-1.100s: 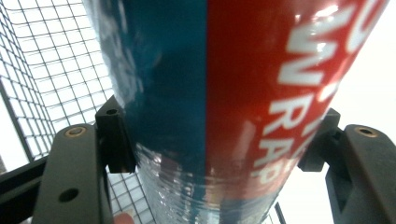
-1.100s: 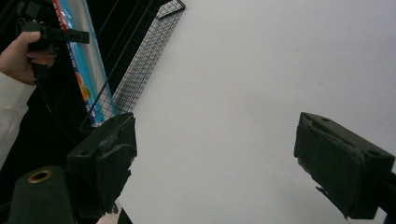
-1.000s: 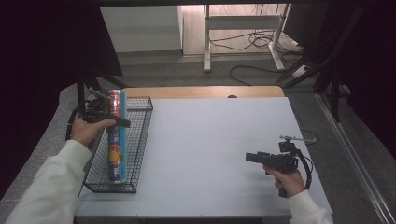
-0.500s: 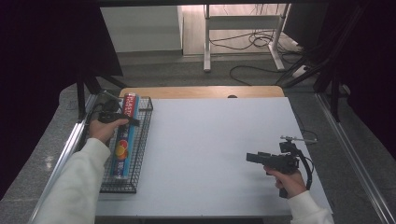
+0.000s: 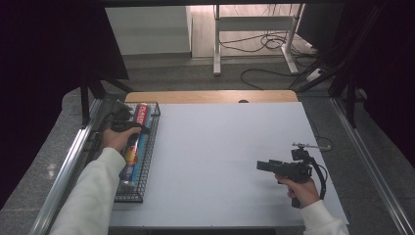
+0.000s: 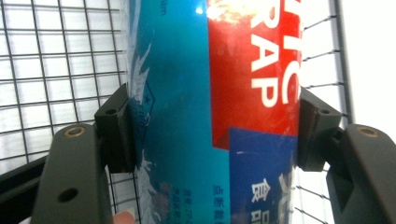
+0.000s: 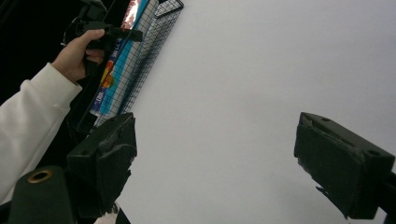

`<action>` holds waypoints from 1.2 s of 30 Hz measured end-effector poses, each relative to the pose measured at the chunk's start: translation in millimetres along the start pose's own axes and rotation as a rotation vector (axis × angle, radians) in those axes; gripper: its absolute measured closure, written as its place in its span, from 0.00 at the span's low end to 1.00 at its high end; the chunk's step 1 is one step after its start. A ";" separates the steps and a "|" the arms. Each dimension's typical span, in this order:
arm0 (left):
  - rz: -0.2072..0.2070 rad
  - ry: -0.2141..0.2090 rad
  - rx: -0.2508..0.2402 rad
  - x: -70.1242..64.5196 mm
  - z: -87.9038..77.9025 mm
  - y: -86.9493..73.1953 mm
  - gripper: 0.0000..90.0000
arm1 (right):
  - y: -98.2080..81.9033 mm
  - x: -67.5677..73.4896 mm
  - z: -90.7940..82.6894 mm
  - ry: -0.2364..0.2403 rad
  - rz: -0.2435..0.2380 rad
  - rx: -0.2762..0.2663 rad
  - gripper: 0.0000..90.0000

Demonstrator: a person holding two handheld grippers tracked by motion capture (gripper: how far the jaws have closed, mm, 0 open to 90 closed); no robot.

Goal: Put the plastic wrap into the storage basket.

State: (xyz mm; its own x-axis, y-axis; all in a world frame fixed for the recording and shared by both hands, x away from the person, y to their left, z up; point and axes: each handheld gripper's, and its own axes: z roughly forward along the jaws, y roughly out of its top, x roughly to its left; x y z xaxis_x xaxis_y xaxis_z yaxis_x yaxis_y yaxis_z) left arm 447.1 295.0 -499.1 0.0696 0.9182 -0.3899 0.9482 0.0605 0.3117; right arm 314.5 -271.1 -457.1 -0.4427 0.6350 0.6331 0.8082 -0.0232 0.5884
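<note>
With the left gripper (image 6: 212,130) clamped across the long blue-and-red cling-wrap box (image 6: 210,93) in the black wire basket (image 5: 147,147) at the frame's left, lift straight up, level, clear of the mesh, while the right gripper (image 7: 215,163) idles, jaws apart, lower right.

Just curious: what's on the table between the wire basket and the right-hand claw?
Nothing: bare white table separates the wire basket and right claw, seen in the high view.

Left tool (image 6: 212,135) clamped on box, arm extended forward; right tool (image 7: 215,163) spread wide, hand low.
</note>
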 end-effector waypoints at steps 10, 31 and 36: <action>-0.043 0.044 0.020 7.1 17.2 0.2 0.34 | -0.2 -0.2 1.3 -0.004 -0.002 0.003 0.15; 0.199 -0.047 -0.245 -48.7 -91.6 -46.4 0.18 | 0.6 1.6 2.3 0.017 -0.056 0.014 0.15; 0.294 -0.128 -0.287 -63.9 -108.9 -78.5 0.18 | 0.6 2.6 -1.2 0.003 -0.106 0.016 0.15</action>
State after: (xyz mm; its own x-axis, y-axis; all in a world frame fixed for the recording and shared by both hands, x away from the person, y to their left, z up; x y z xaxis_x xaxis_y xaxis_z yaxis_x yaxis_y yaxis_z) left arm 334.5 274.2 -404.3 0.3795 0.8575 -0.3473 0.7590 -0.0739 0.6469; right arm 313.3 -270.5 -454.4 -0.5273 0.6311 0.5689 0.7626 0.0564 0.6444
